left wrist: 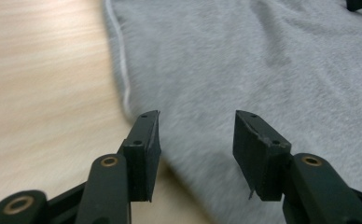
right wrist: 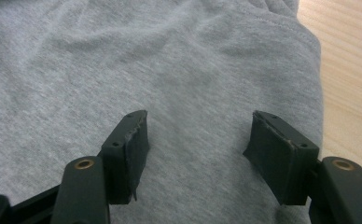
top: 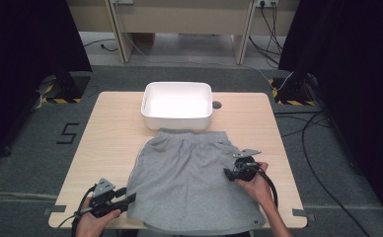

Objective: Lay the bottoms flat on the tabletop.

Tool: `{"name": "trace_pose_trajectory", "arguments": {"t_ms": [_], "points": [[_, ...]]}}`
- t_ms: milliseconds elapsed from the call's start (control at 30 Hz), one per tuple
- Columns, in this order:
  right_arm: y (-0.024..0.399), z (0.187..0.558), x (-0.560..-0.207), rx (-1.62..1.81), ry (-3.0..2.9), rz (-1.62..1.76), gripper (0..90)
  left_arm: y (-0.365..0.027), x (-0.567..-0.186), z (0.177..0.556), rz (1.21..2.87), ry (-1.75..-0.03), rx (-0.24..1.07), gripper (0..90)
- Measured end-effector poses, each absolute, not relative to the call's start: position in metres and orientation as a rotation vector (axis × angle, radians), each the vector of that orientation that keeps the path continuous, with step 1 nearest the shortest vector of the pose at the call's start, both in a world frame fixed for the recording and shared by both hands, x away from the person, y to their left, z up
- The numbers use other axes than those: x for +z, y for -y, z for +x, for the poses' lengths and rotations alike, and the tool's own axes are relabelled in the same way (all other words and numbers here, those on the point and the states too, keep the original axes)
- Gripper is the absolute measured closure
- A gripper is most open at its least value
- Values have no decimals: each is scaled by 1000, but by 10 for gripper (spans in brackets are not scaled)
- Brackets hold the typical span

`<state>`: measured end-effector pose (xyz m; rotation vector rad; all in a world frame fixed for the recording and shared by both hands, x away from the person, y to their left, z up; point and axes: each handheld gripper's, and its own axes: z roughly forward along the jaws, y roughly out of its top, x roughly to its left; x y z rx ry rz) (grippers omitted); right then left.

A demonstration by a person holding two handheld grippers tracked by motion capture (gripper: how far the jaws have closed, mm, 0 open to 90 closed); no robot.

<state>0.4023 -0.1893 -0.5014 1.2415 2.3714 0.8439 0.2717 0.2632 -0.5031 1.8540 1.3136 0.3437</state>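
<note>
From the high view, grey shorts [top: 189, 177] lie flat on the counter [top: 105, 128], waistband just short of a white bin [top: 177, 105]; the left tongs [top: 129, 198] sit at the shorts' left hem corner, the right tongs [top: 227, 173] over the right leg. There is bare counter to the left and right, little toward the near edge. In the left gripper view, the left tongs [left wrist: 197, 140] are spread, empty, straddling the shorts' [left wrist: 263, 70] edge; closing too high could miss the cloth. In the right gripper view, the right tongs [right wrist: 200, 149] are spread above the fabric [right wrist: 146, 60], pinching nothing; a shallow bite might take one layer only, dragging the shorts askew.
</note>
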Motion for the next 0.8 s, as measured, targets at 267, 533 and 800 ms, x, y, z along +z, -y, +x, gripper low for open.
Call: {"name": "trace_pose_trajectory", "arguments": {"t_ms": [267, 533, 800], "points": [[188, 401, -501, 839, -2366, 1251, 383, -252, -513, 258, 1856, -1319, 238, 539], [189, 401, -502, 845, -2367, 1247, 382, -256, -495, 259, 1894, -1258, 305, 875], [189, 400, -501, 844, -2366, 1249, 382, -275, -480, 246, 1907, -1271, 315, 808]]}}
